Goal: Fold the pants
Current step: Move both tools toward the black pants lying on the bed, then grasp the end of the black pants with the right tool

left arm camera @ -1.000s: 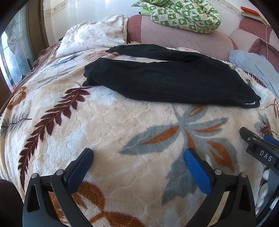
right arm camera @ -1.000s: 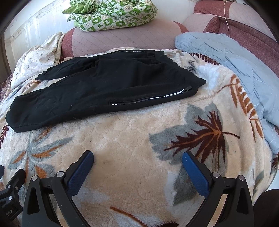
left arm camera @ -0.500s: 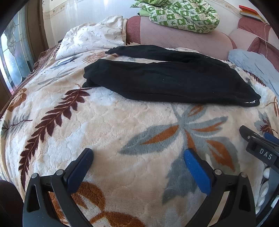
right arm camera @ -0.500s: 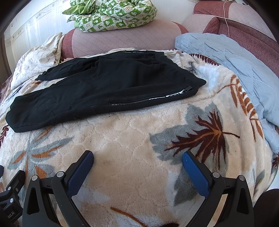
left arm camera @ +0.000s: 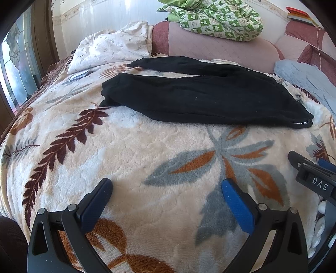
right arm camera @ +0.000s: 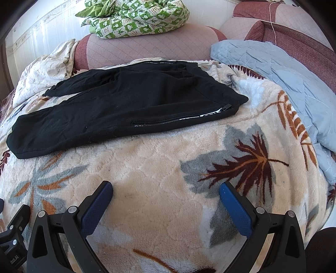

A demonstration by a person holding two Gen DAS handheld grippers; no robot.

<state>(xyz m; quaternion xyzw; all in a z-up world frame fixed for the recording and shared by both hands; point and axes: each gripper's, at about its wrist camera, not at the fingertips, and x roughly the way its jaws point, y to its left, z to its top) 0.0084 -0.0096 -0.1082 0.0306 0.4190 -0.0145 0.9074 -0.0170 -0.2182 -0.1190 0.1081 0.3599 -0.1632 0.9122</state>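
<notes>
Black pants [left arm camera: 201,98] spread flat across the upper middle of the frame on a leaf-patterned blanket [left arm camera: 147,151], left tongs [left arm camera: 166,190] and right tongs [right arm camera: 166,190] both spread apart, empty, at the bottom, short of the pants

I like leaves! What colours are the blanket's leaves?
Brown, orange and grey leaves on the cream blanket, best in the right wrist view.

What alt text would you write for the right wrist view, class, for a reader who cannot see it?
Black pants lie spread flat on a leaf-patterned blanket, untouched. The right hand-held gripper hovers open in front of them. Behind lie a light blue quilt and a green-and-white bundle.
</notes>
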